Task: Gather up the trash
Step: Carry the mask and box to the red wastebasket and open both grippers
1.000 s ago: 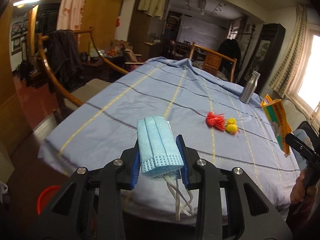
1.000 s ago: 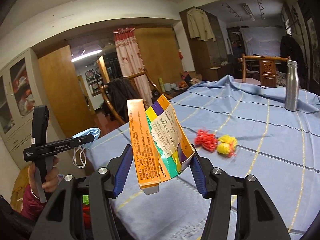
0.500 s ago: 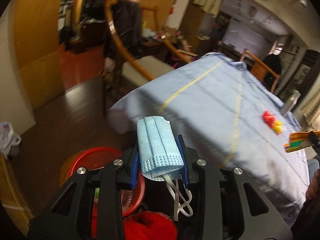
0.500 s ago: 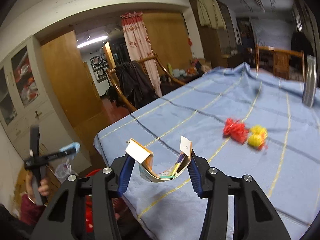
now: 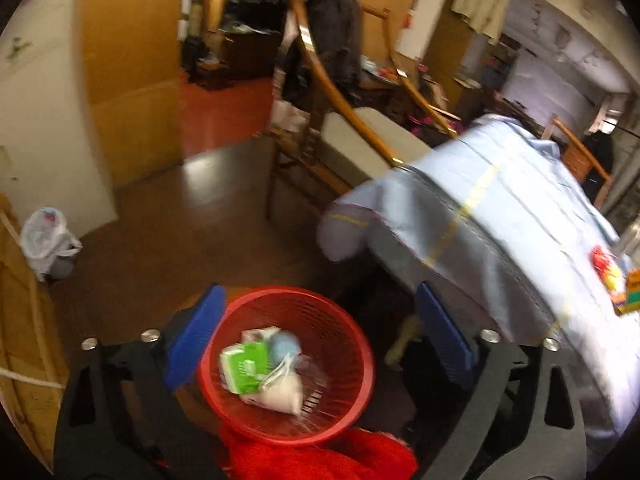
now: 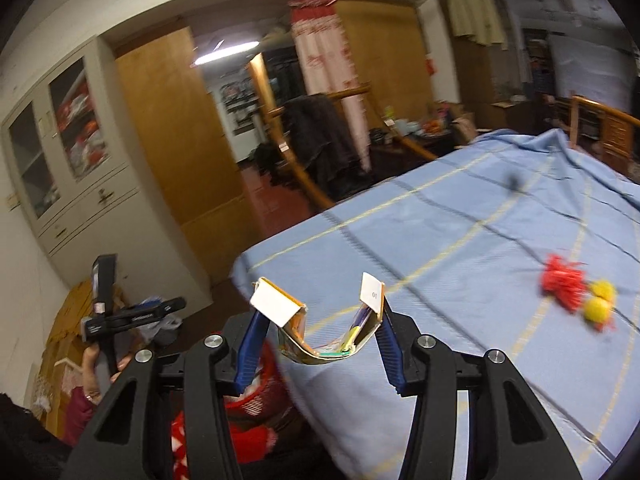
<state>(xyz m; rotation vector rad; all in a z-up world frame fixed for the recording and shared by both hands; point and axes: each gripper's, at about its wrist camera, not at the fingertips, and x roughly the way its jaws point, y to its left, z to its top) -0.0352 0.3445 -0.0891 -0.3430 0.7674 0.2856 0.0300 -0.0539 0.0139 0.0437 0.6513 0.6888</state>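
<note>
My left claw hangs spread wide above the red basket at lower centre; a green carton and white mask lie inside, desk at right.

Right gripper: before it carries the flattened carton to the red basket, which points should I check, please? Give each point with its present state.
1. Grip on the flattened carton: ok. The right gripper pinches it between both pads; it bows downward.
2. Left gripper empty: ok. It is open, with nothing between the pads.
3. Face mask inside the red basket: ok, though blurred. It lies beside a green box.
4. Room left in the basket: ok. The contents sit low, well under the rim.
5. Path clear: not ok. The left gripper hangs directly above the basket opening.
6. Trash left on the table: not ok. Red and yellow tassels lie there.
</note>
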